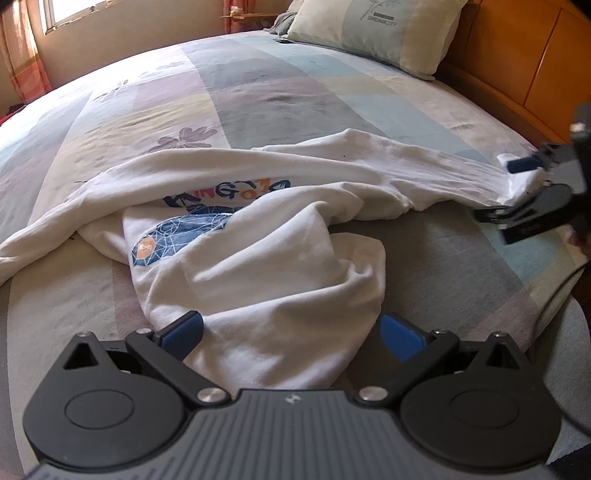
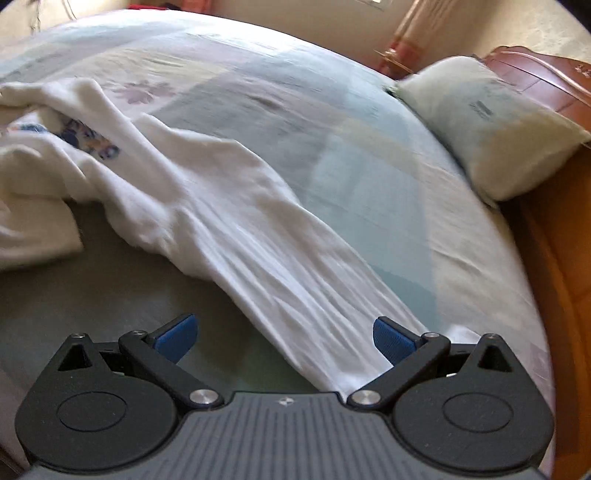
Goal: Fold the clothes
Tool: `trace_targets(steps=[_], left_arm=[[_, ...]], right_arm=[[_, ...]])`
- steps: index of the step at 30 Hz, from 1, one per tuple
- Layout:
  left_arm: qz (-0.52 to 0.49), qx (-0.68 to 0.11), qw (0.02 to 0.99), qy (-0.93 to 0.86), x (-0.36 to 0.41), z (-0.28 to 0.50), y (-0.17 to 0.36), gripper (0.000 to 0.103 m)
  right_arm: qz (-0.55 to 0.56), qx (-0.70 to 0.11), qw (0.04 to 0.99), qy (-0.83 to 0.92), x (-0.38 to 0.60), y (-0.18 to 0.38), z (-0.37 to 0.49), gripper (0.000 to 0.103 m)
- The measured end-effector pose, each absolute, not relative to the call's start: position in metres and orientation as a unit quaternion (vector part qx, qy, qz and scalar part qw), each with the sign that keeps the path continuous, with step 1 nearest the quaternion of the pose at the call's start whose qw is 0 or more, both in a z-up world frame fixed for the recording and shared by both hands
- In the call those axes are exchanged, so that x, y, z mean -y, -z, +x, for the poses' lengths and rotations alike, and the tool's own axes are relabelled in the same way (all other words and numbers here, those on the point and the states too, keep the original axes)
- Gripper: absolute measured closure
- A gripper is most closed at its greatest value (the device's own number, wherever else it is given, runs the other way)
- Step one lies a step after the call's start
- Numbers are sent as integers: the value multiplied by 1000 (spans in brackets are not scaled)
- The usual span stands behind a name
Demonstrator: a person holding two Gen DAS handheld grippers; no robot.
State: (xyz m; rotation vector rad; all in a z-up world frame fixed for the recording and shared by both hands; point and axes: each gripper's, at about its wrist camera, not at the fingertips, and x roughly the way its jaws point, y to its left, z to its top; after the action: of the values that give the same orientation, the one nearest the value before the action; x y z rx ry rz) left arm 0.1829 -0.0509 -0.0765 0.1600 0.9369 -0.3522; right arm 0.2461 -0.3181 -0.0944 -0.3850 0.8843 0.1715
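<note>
While spread wide, left gripper (image 1: 291, 334) low over near edge of bed (image 1: 258, 92), blue pads (image 1: 184, 330) well apart on either side of a bunched fold of white T-shirt (image 1: 258, 266); cloth between them, not pinched. T-shirt crumpled across near half of patterned bedsheet (image 1: 424, 251), blue and orange print (image 1: 184, 232) partly showing toward left, one part trailing off to near left, another drawn out in a long creased band toward right. Pillow (image 1: 373, 29) far right against wooden headboard (image 1: 524, 70); curtained window (image 1: 62, 11) far left.

At right edge of left wrist view, right gripper (image 1: 528, 177) at end of that stretched band, white cloth around its blue pad. From right wrist view, right gripper (image 2: 284, 339) with jaws set apart, blue pads (image 2: 391, 339) clear of each other, taut band of T-shirt (image 2: 221, 206) running from far left down between them and under gripper body, against right pad. Whether cloth caught deeper in: cannot tell. Pillow (image 2: 491, 133) far right, blurred.
</note>
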Motion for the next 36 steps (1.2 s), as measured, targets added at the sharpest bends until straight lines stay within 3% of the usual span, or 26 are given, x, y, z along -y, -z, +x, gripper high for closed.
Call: trace_targets(steps=[25, 28, 33, 36], left_arm=[[60, -440, 880, 168, 42, 200, 69, 1], [56, -441, 883, 152, 33, 201, 68, 1], [48, -444, 886, 127, 17, 203, 68, 1], [43, -445, 887, 116, 10, 204, 70, 1]], right_arm=[[-63, -404, 891, -197, 280, 84, 339, 0], [-59, -395, 899, -182, 265, 87, 363, 10], [-51, -379, 906, -182, 241, 93, 398, 16], [-69, -378, 901, -203, 221, 98, 394, 33]])
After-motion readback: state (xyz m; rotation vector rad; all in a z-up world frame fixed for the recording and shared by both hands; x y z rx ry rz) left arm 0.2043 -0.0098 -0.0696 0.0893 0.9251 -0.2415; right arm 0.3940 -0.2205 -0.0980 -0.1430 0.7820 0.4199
